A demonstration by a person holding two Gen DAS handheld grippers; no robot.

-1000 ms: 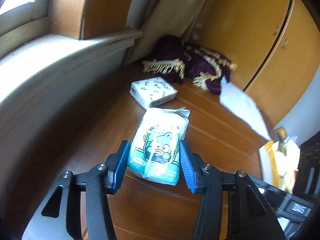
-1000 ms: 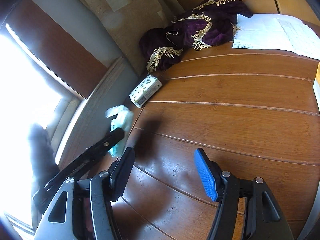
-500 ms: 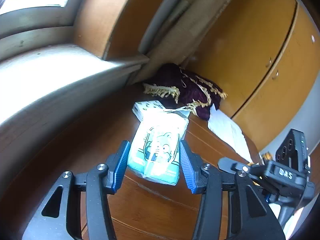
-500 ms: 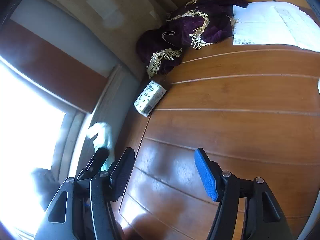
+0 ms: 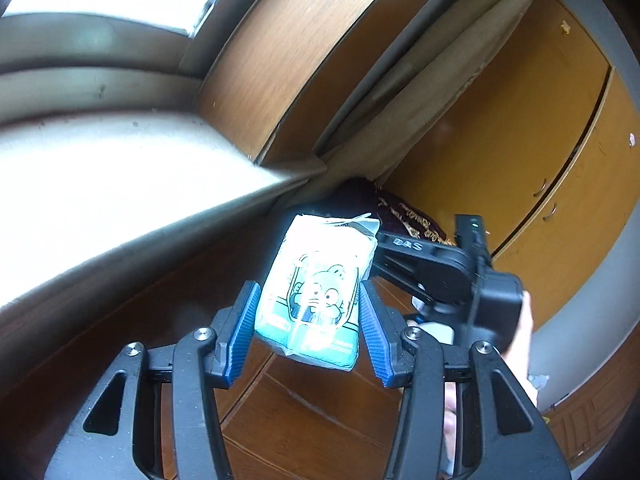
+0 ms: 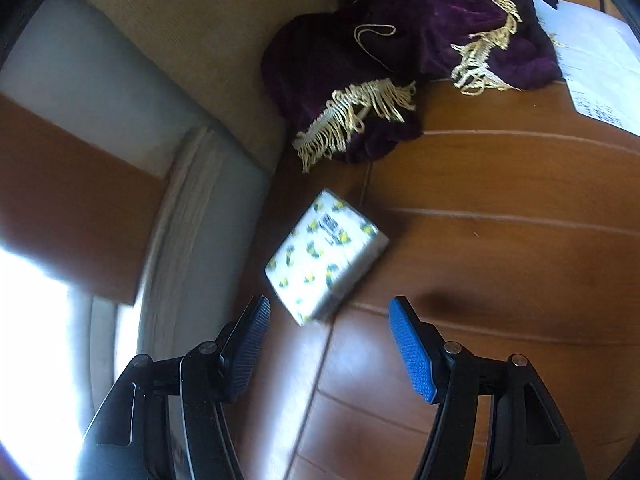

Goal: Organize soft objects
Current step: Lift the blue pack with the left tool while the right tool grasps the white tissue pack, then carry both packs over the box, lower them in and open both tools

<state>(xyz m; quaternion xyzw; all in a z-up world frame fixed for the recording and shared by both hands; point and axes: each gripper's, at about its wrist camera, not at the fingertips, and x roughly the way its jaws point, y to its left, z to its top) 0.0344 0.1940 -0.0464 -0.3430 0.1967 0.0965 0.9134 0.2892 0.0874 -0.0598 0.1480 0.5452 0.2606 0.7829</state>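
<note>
Wooden counter by the window wall: your left gripper (image 5: 308, 320) clamps the cartoon tissue pack (image 5: 320, 288) mid-air. Right gripper (image 6: 330, 344), jaws wide, nears the patterned tissue pack (image 6: 326, 254) at the counter's wall edge. Light, squashy; grip its long sides.

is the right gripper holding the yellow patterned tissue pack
No, the right gripper is open and empty, and the patterned tissue pack lies on the wooden table ahead of it.

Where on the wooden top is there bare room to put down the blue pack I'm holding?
Bare planks run right of the patterned tissue pack, below the purple fringed cloth and the paper sheets. The far corner by the curtain is crowded. The left gripper holds the blue pack.
</note>
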